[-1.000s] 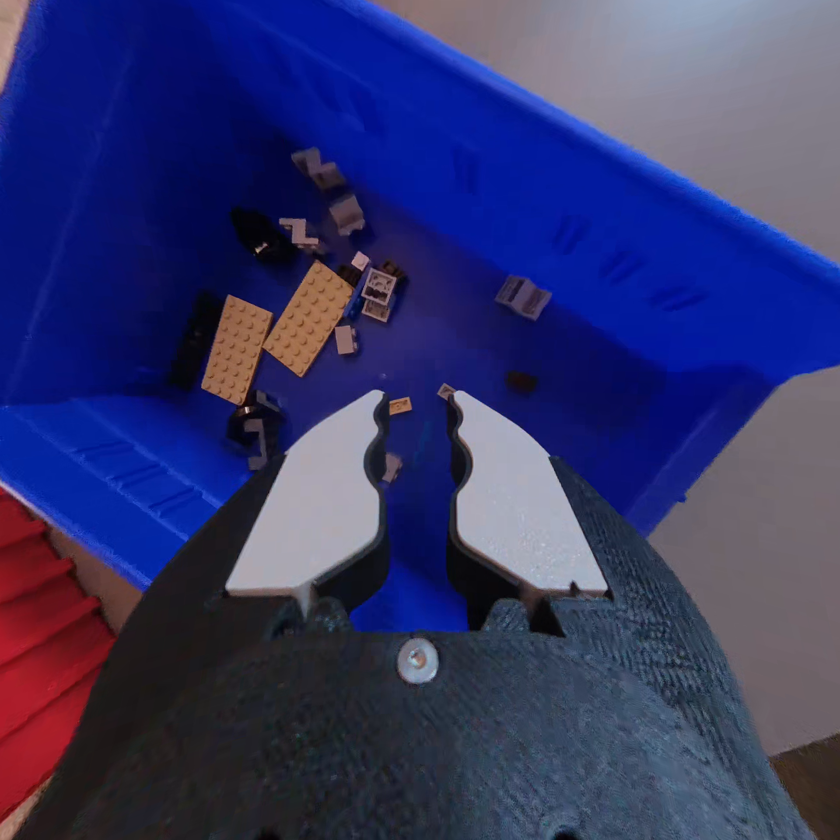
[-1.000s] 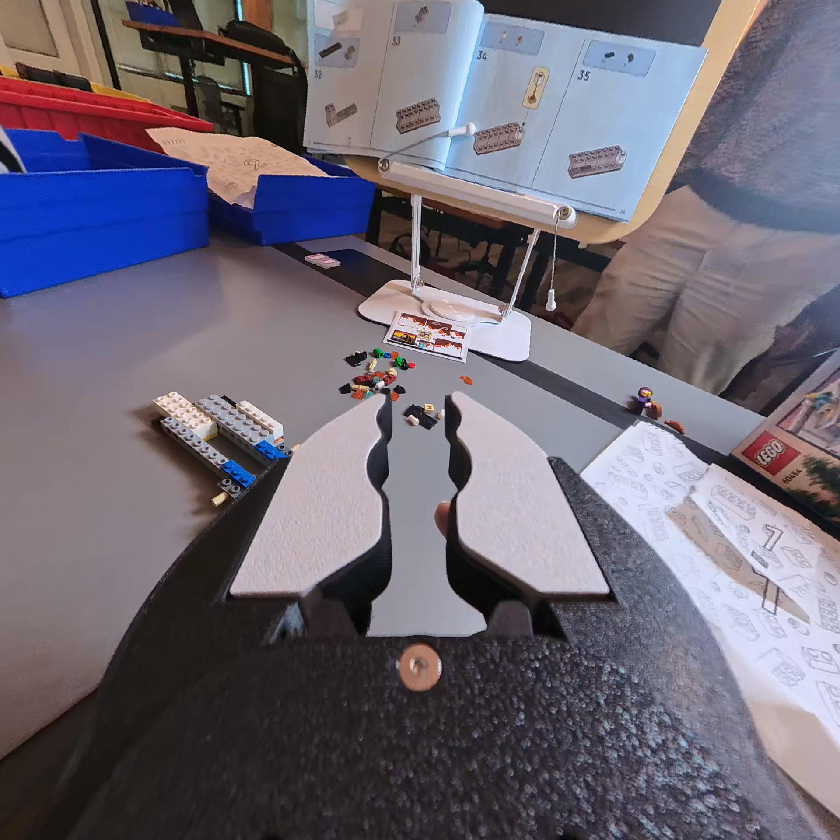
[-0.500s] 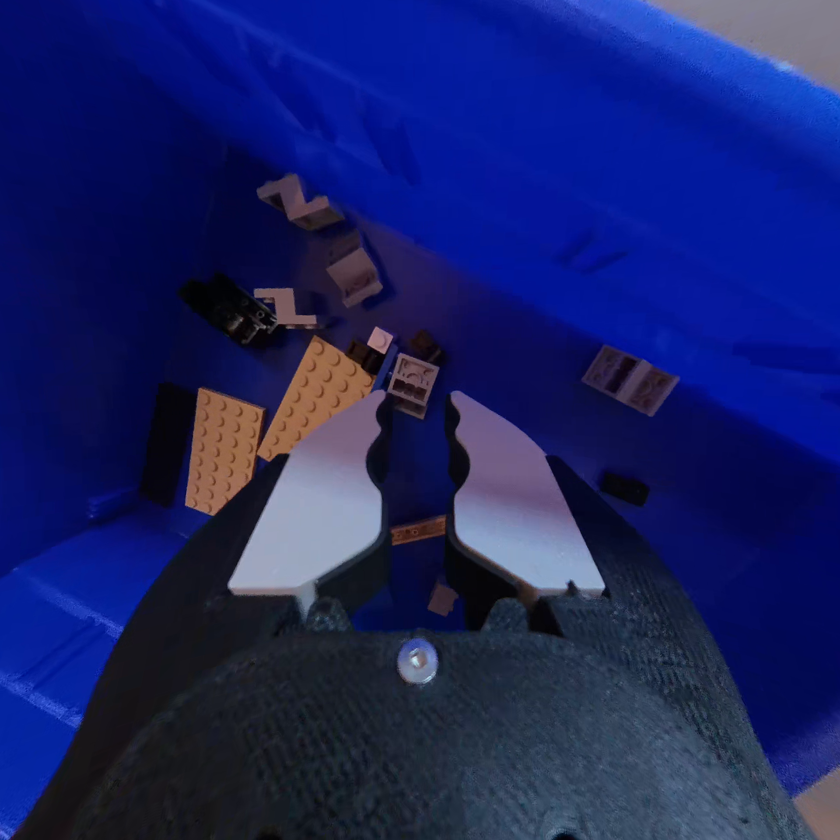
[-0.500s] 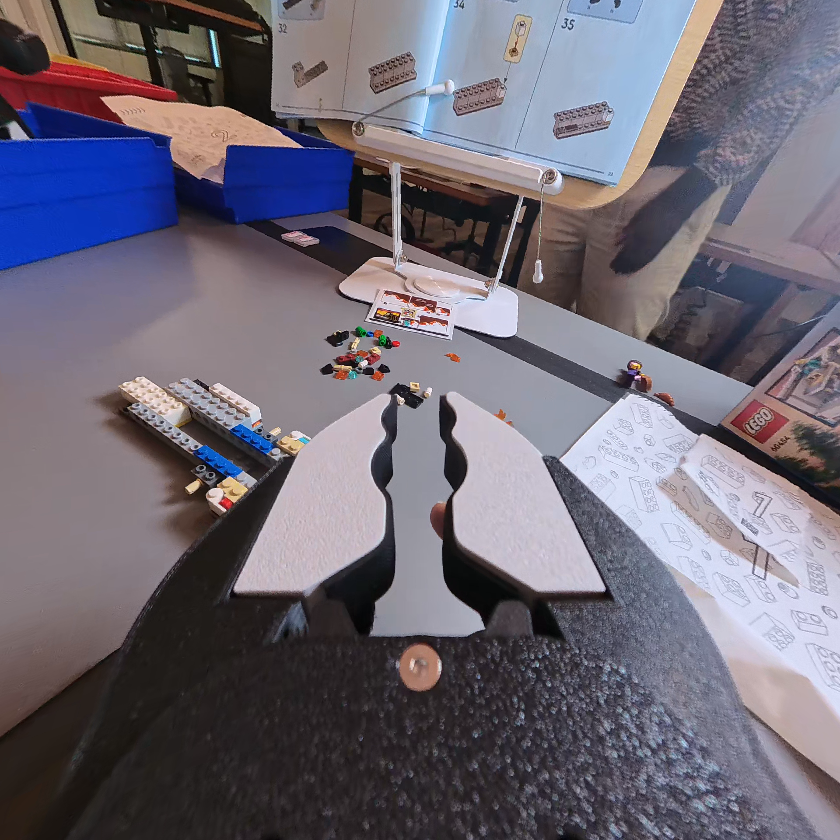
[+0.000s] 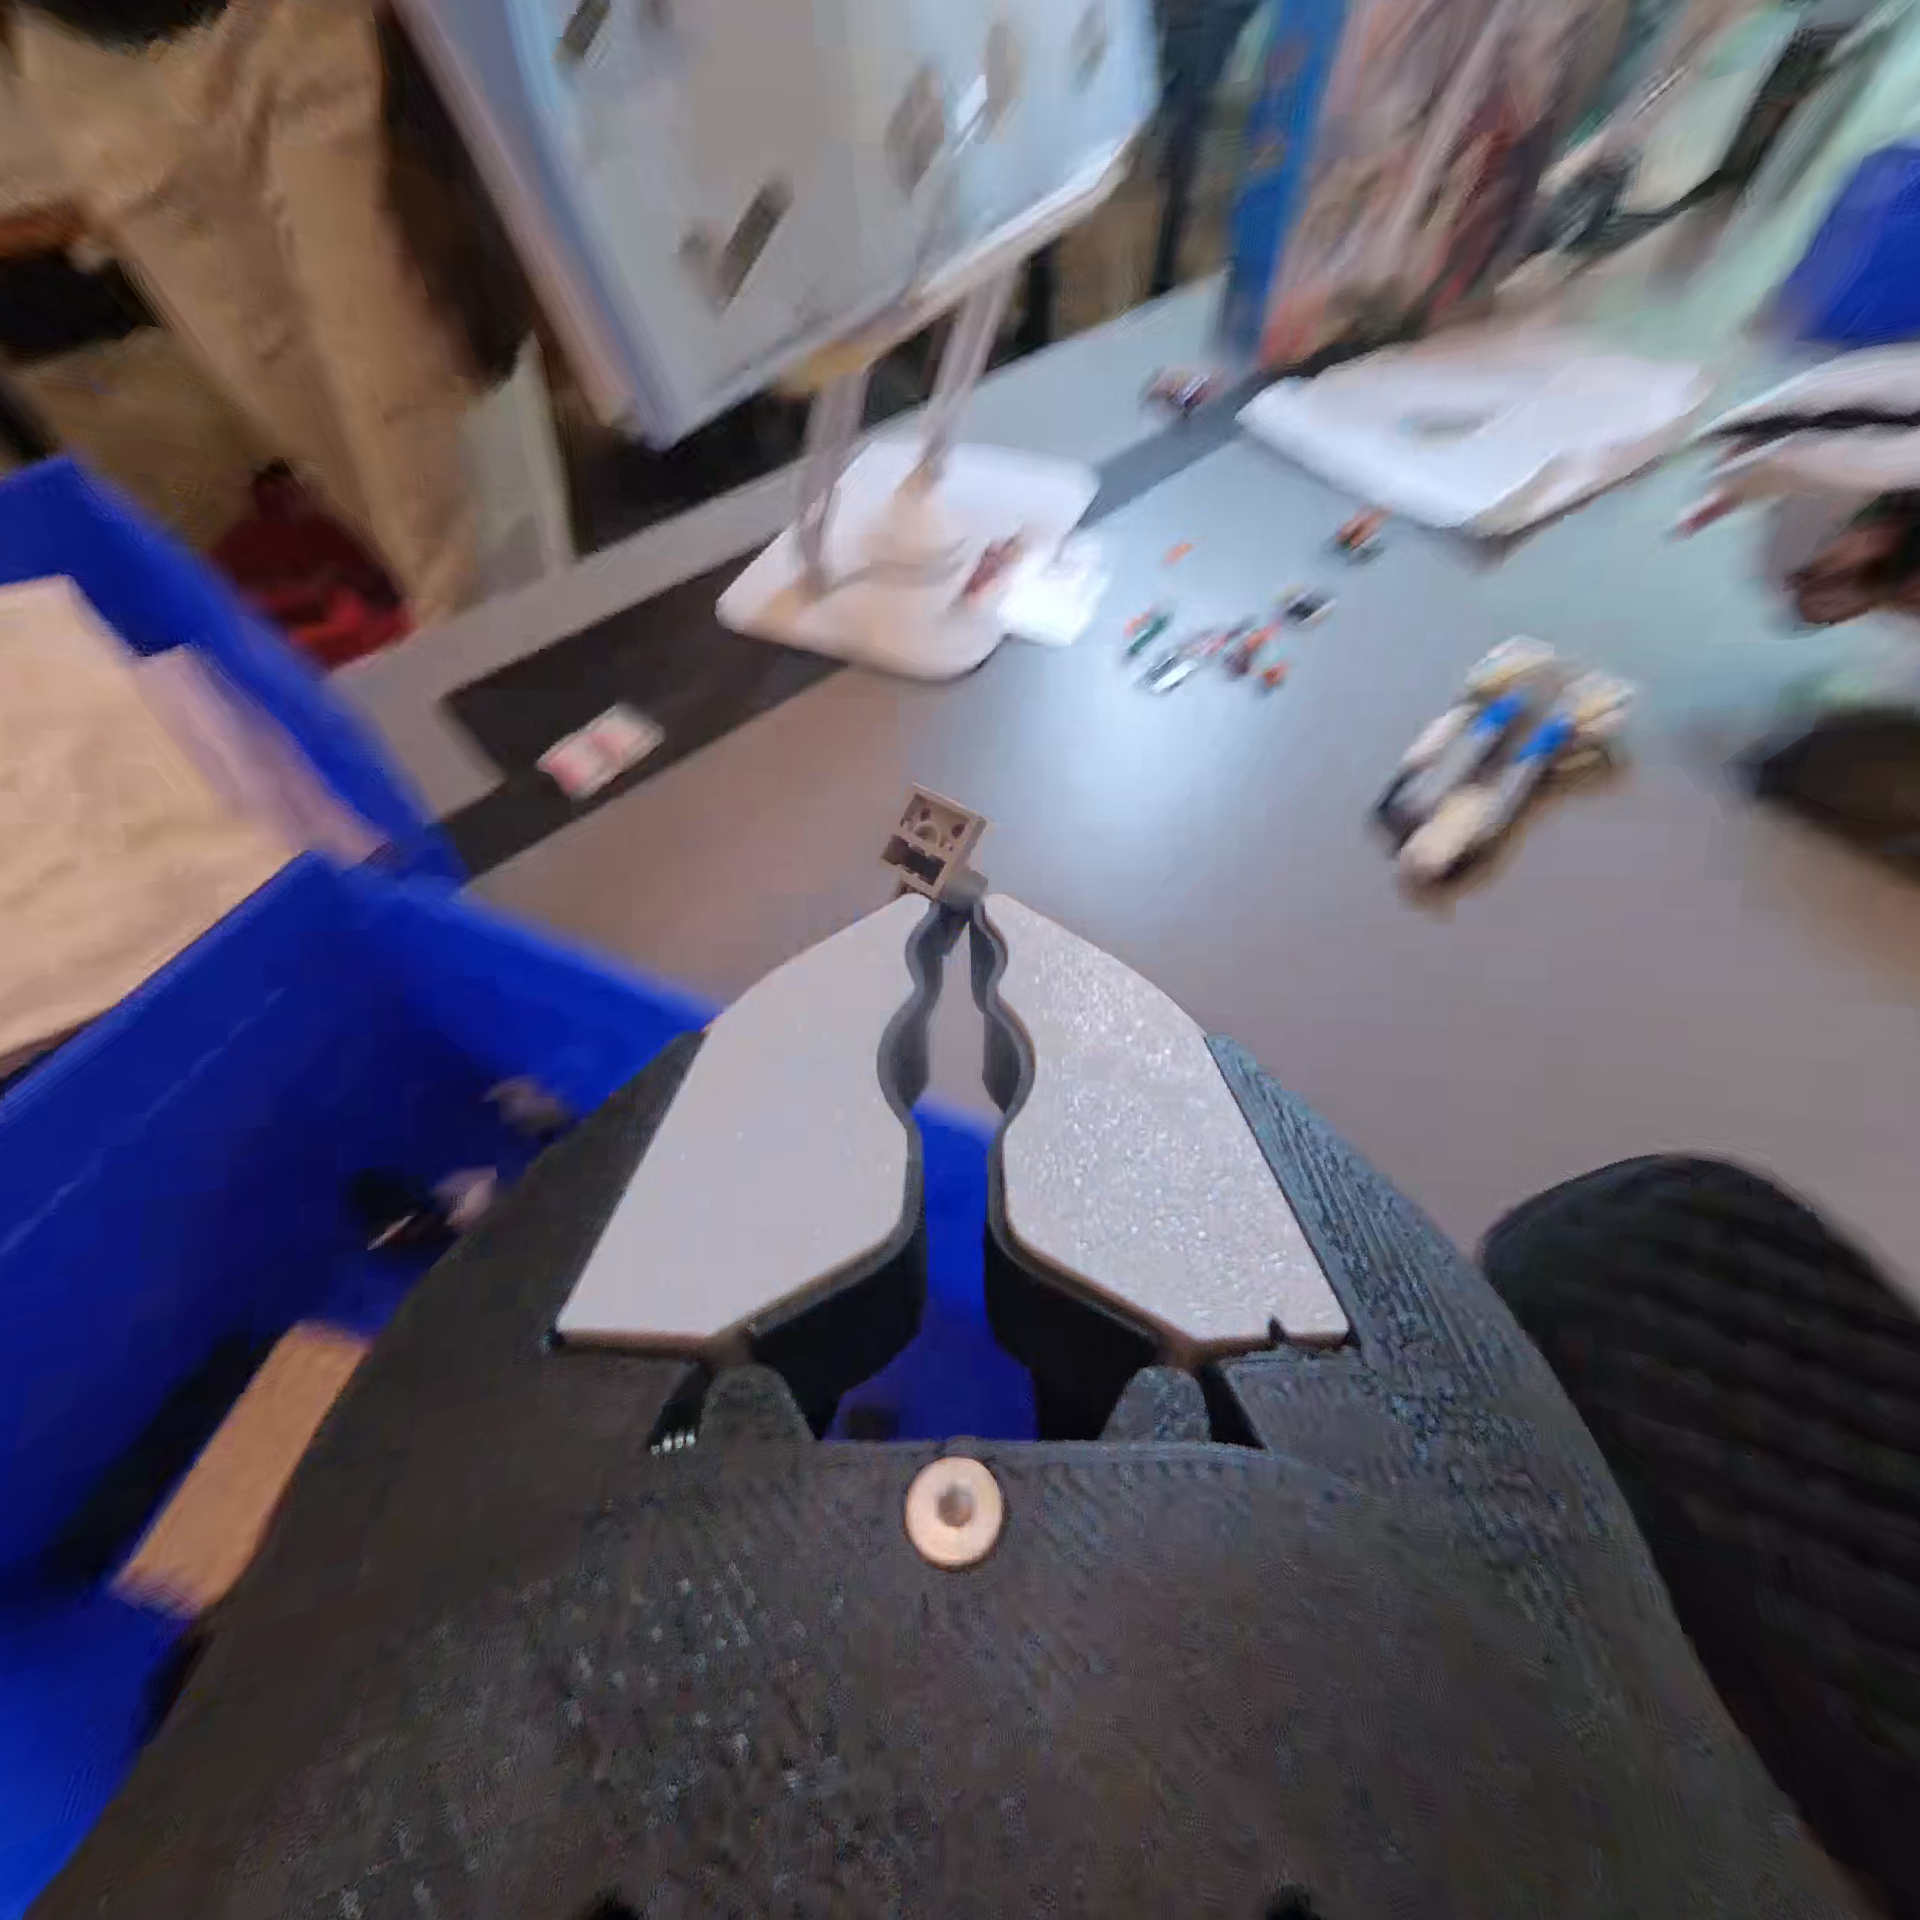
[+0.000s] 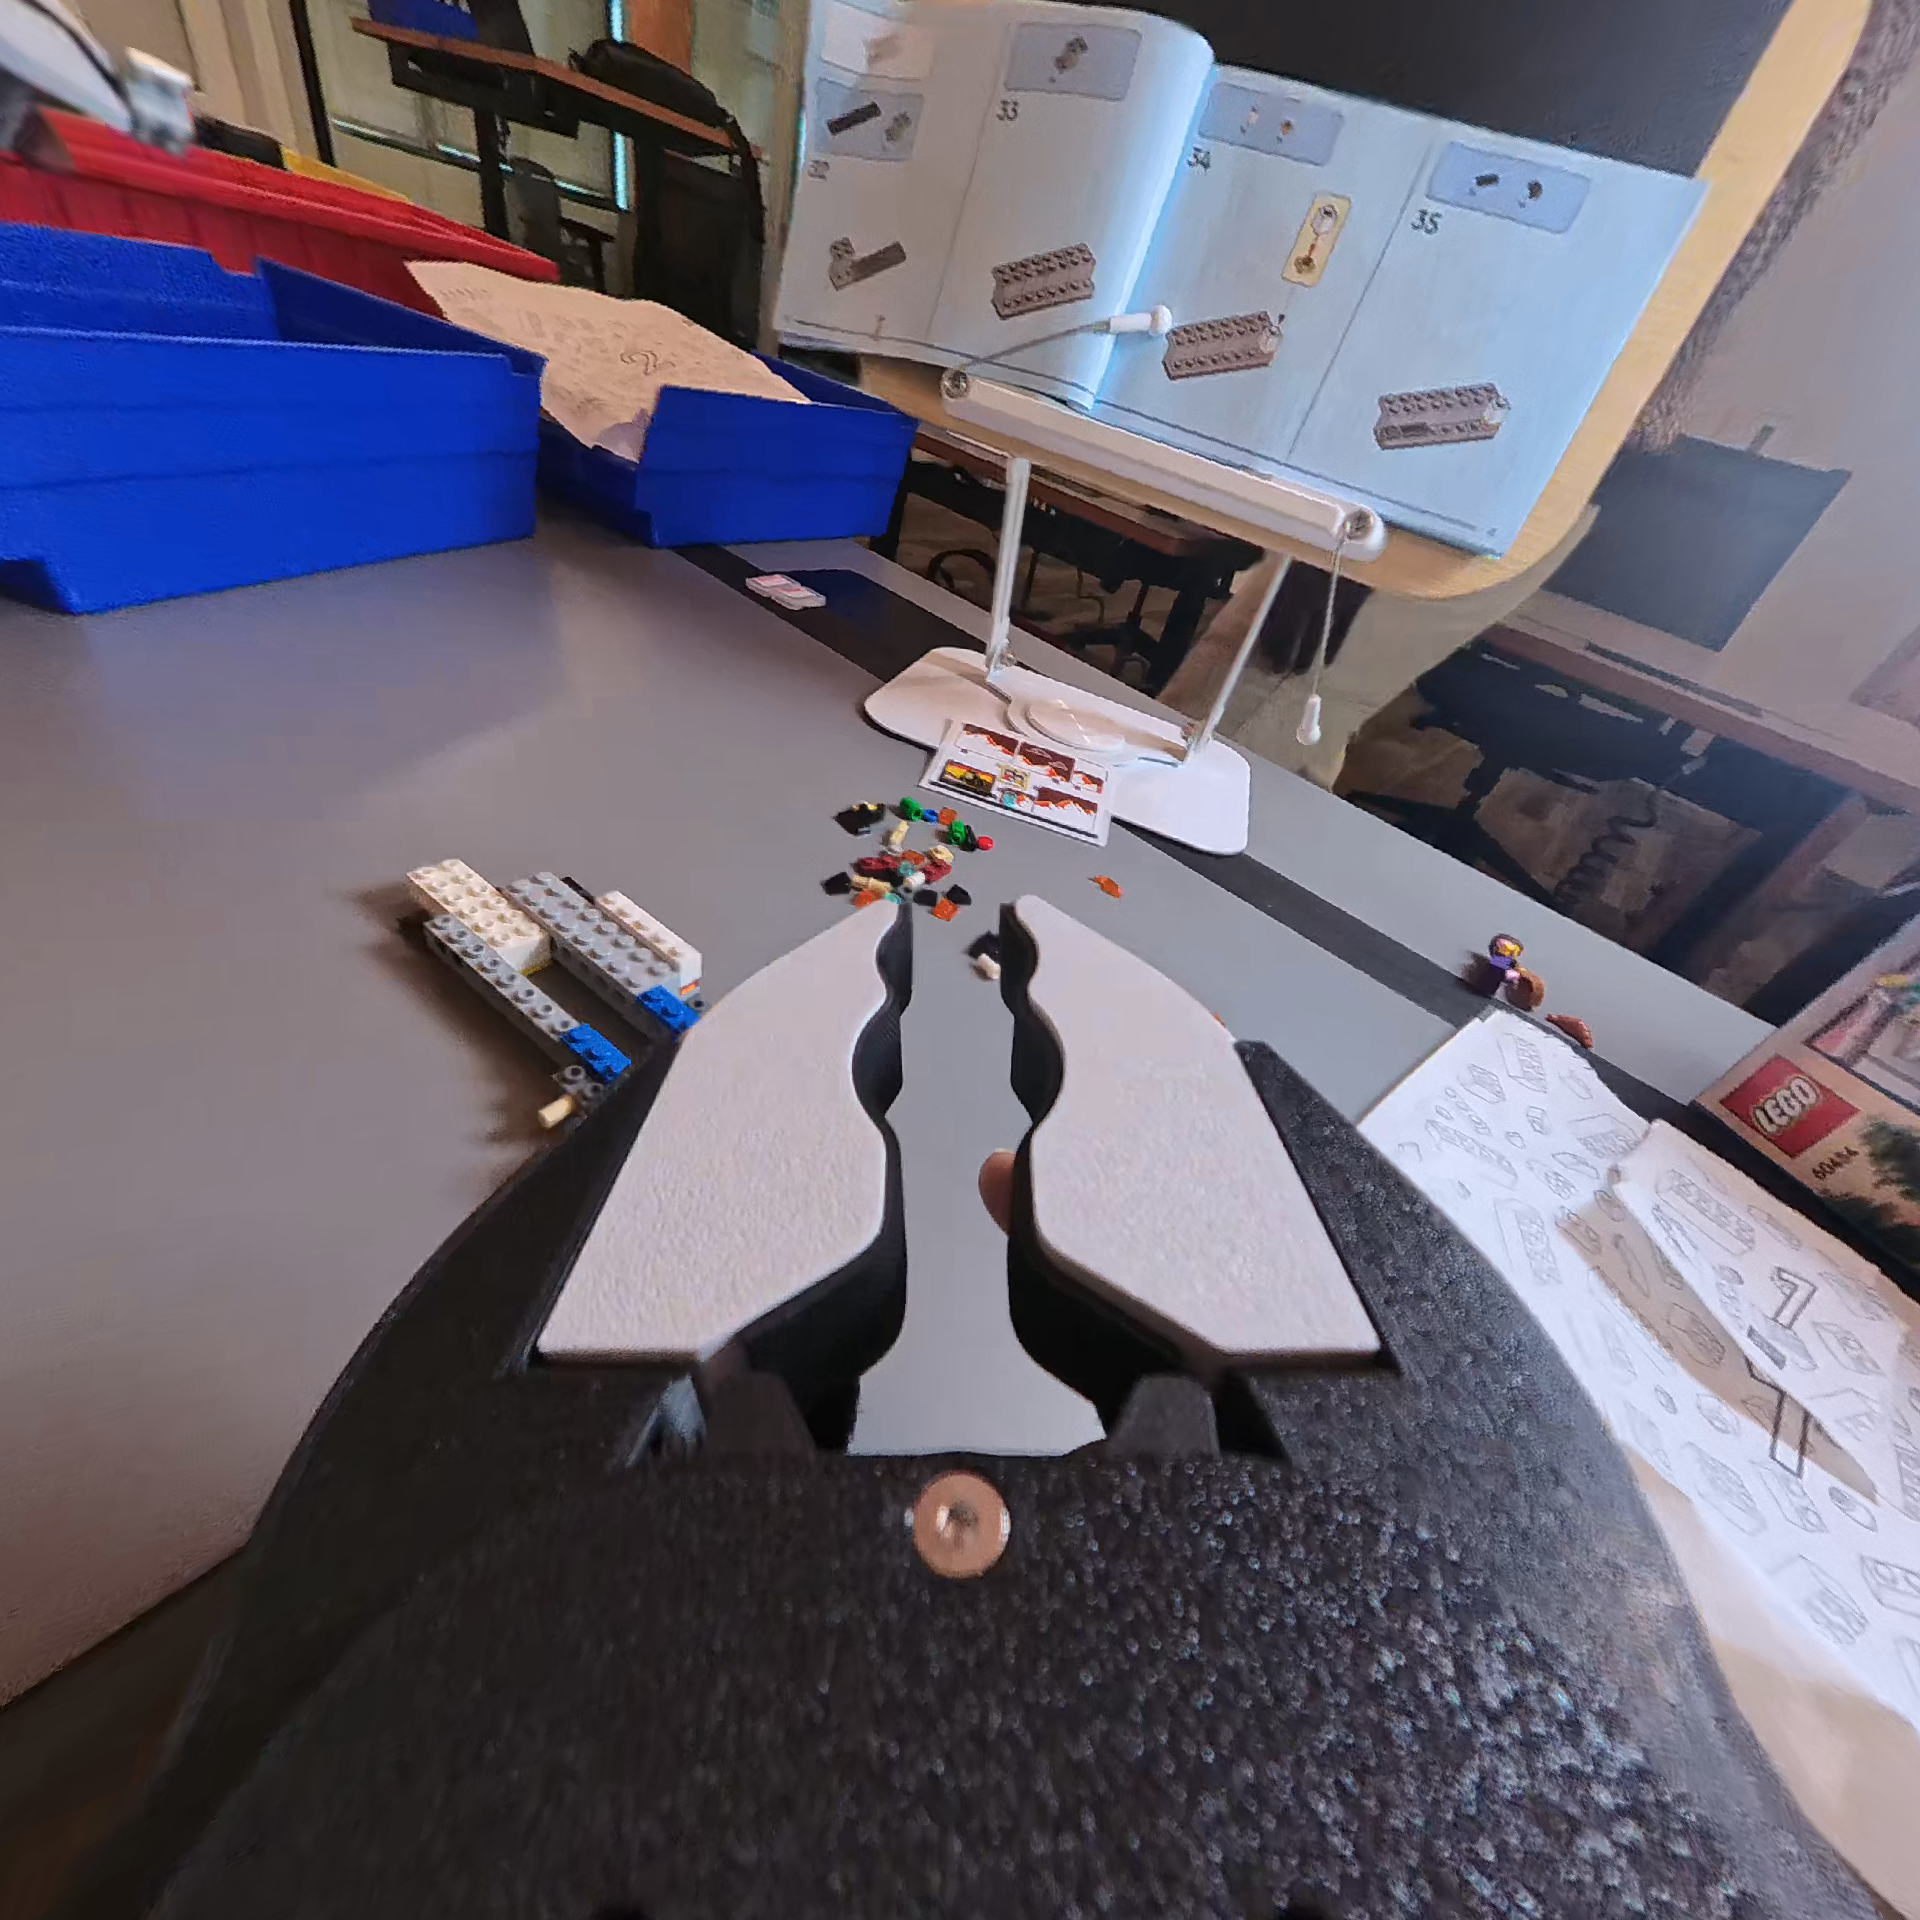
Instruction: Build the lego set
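In the left wrist view, our left gripper [image 5: 951,902] pinches a small grey brick [image 5: 932,844] at its fingertips, held above the grey table [image 5: 1195,997]. The blue bin [image 5: 260,1049] lies below-left; the half-built model [image 5: 1507,748] sits blurred, far right.

In the right wrist view, our right gripper [image 6: 954,914] hangs slightly parted, holding nothing. The model [image 6: 551,956] lies just left; loose small pieces [image 6: 904,852] ahead, before the book stand [image 6: 1070,727].

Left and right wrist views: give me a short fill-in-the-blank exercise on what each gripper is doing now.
1. The left gripper is shut on a small ____ lego piece.
2. The right gripper is open and holds ____.
3. The partly built lego model rests on the grey ____.
4. The instruction booklet is propped on a white ____.

Missing words: tan; nothing; table; stand
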A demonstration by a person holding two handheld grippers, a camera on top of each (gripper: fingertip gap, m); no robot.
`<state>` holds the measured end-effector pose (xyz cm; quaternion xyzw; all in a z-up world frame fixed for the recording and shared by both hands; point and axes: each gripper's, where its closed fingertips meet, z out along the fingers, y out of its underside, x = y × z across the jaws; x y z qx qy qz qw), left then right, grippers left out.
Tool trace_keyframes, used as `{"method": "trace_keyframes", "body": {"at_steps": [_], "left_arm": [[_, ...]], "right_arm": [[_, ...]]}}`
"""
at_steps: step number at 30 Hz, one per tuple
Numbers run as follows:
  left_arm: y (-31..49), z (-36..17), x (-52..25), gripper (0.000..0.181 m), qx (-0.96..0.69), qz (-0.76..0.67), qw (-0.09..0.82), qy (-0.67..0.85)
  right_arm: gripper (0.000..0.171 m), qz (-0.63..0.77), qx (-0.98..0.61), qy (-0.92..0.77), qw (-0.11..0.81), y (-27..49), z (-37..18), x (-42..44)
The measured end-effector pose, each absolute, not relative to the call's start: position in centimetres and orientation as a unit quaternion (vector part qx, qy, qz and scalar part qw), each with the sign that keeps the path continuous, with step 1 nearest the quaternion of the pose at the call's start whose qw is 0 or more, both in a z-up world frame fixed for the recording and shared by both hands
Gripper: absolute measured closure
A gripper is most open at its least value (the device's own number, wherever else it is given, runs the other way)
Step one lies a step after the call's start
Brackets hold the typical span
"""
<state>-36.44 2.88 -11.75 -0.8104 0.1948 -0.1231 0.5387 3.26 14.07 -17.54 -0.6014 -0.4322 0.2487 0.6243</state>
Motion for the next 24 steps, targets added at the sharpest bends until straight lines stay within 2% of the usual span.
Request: {"method": "trace_keyframes", "body": {"at_steps": [3,6,12,15,17,22,24], "left_arm": [[1.4,-7.8,-27.1,0.177,-0.713,-0.287,0.598,0.226],[0.6,-6.8,-18.7,0.177,-0.637,-0.416,0.607,0.23],[2.5,-9.0,-6.1,0.177,-0.601,-0.476,0.589,0.254],[3.1,-10.1,-3.6,0.177,-0.611,-0.425,0.608,0.277],[3.2,-10.9,-3.4,0.177,-0.61,-0.389,0.632,0.279],[2.4,-11.9,-3.3,0.177,-0.595,-0.395,0.636,0.292],[2.0,-12.0,-3.1,0.177,-0.589,-0.387,0.641,0.304]], "right_arm": [[0.154,0.264,-0.55,-0.465,0.642,11.6,-16.2,1.9],[0.151,0.293,-0.498,-0.492,0.651,8.2,-14.7,0.0],[0.141,0.492,-0.491,-0.455,0.556,2.9,-9.6,-4.2],[0.139,0.519,-0.497,-0.435,0.542,2.9,-9.2,-4.8],[0.146,0.529,-0.508,-0.424,0.531,3.1,-9.9,-4.8],[0.145,0.552,-0.505,-0.43,0.505,3.0,-11.1,-4.8],[0.153,0.569,-0.495,-0.441,0.486,2.3,-11.1,-4.9]]}}
